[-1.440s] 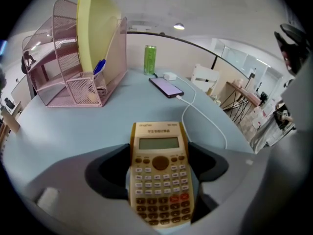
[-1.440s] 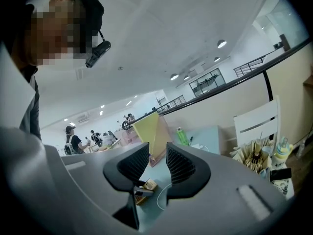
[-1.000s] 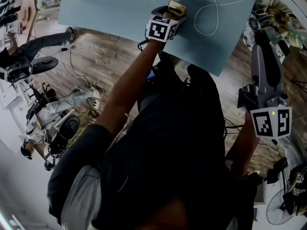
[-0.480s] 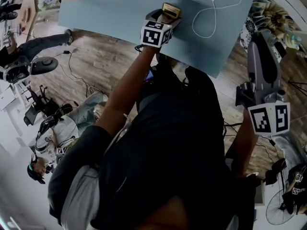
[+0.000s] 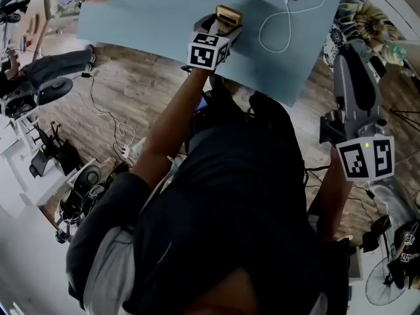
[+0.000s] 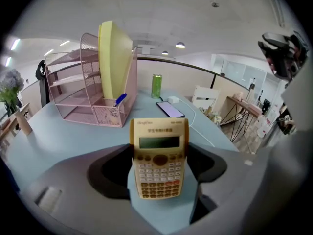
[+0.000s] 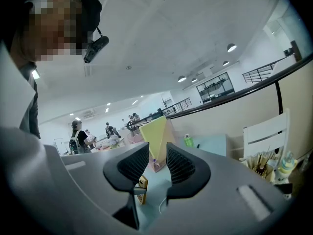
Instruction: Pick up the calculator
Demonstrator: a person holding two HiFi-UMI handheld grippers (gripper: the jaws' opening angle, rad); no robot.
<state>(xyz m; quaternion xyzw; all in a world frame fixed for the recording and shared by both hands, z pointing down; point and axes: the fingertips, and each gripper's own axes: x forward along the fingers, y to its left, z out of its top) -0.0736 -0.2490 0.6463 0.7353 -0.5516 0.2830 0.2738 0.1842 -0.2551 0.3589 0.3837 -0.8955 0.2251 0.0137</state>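
Note:
A tan calculator [image 6: 159,158] with a grey screen stands tilted up between the jaws of my left gripper [image 6: 159,168], its two long edges against the black pads. The jaws are closing on it. From the head view the same calculator [image 5: 227,14] sticks out of the left gripper [image 5: 222,22] over the near part of the pale blue table [image 5: 144,12]. My right gripper [image 5: 348,61] hangs off the table's right side, pointing roughly level. In its own view the right gripper [image 7: 157,166] has a narrow gap between the pads with nothing in it.
On the table stand a pink wire organizer [image 6: 93,92] with a yellow folder [image 6: 115,58], a green can [image 6: 156,86] and a phone [image 6: 170,109] on a white cable [image 5: 275,31]. A vase of flowers [image 6: 12,94] stands at the far left. Chairs and cables cover the floor.
The left gripper with the calculator has shifted a little up and left in the head view, rising off the table. The right gripper has stayed in place.

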